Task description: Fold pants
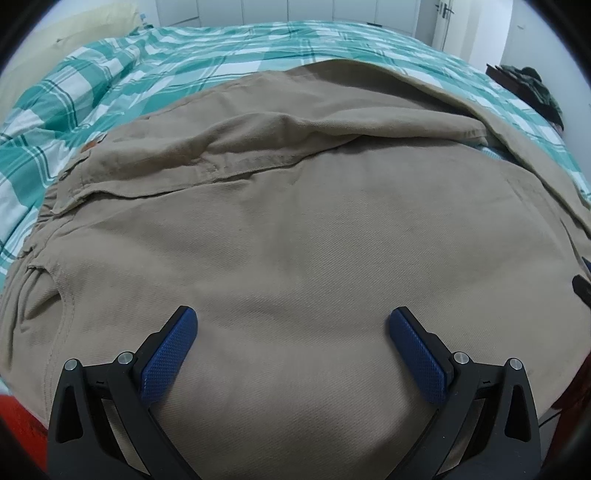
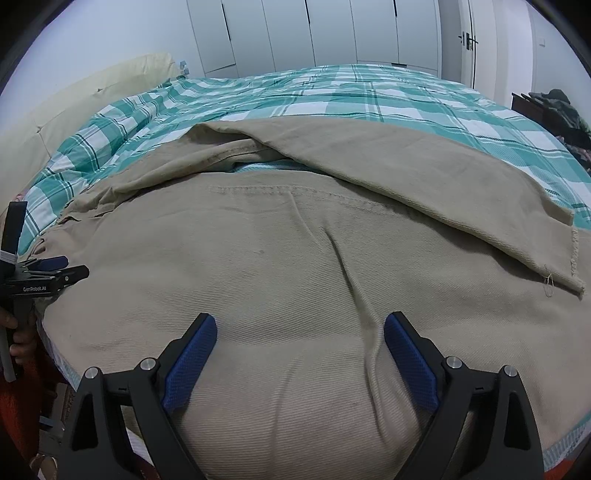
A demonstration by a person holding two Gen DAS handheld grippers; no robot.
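From the left wrist, the khaki pants (image 1: 295, 229) cover most of the picture, spread flat on the bed (image 1: 221, 48) near its front edge, the waistband with a small brown button (image 1: 88, 147) and a pocket opening lying toward the bed's left side. The cloth is a thick twill with fine diagonal ribs and stitched seams; one leg is folded back on itself, its hem running toward the right side. The left gripper (image 1: 293, 317) hangs over the cloth, its two blue knurled pads set wide apart with only flat fabric beneath and nothing pinched. The right wrist view shows what that one hides: the pants' other end, where a frayed raw hem with loose threads (image 2: 572, 254) lies toward the bed's right side and a long crease runs down the top layer. So the garment's long axis runs left to right along the front edge. The right gripper (image 2: 300, 319) likewise stands wide above the cloth, gripping nothing. At the left edge the other gripper appears side-on over the waistband. The teal-and-white checked cover is smooth, a cream pillow (image 2: 92, 88) at its far left corner, white wardrobe doors (image 2: 314, 33) beyond.
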